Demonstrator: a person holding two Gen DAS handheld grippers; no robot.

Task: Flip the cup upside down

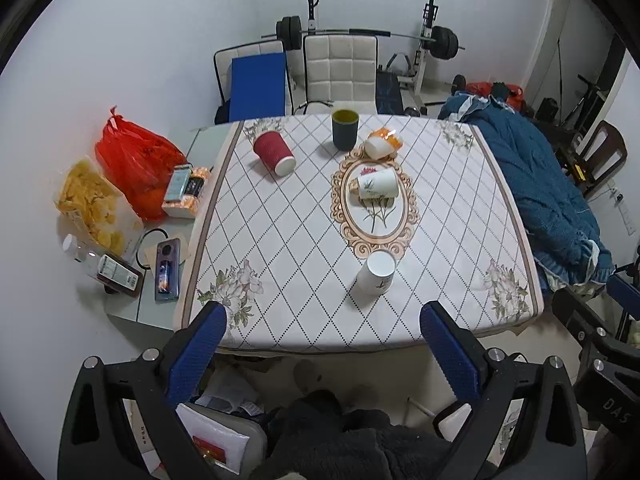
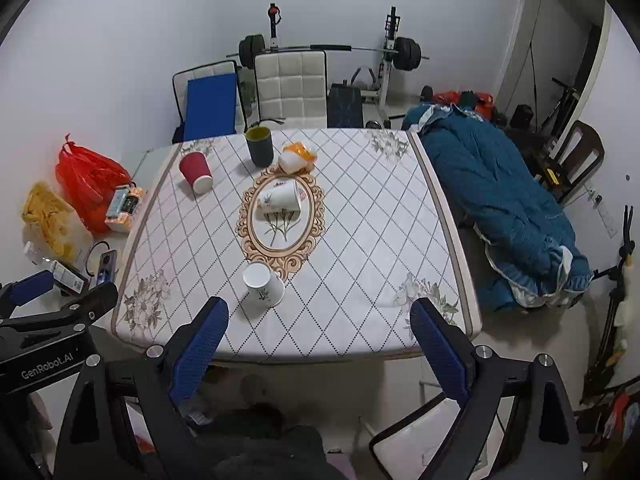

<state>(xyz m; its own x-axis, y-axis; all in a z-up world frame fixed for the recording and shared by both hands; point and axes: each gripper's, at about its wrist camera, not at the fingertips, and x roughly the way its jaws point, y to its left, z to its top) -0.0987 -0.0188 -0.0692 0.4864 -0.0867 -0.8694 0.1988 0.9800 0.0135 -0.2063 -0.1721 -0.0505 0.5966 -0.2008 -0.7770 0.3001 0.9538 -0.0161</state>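
Note:
Several cups are on the patterned tablecloth [image 1: 304, 256]. A dark cup with a yellow inside [image 1: 344, 129] [image 2: 259, 145] stands upright at the far edge. A red paper cup [image 1: 274, 153] [image 2: 195, 171] lies on its side at the far left. An orange and white cup [image 1: 381, 144] [image 2: 297, 156] lies at the back. A white flower-printed cup [image 1: 376, 186] [image 2: 280, 197] lies on the oval motif. A white cup [image 1: 377, 272] [image 2: 262, 283] stands upside down near the front. My left gripper [image 1: 322, 334] and right gripper [image 2: 320, 330] are open and empty, held before the table's front edge.
A red bag [image 1: 132, 160], a bag of chips [image 1: 94, 204], phones and bottles lie on the table's bare left strip. A blue quilt [image 1: 548, 196] is heaped on the right. White chairs [image 1: 340, 72] and a barbell rack stand behind.

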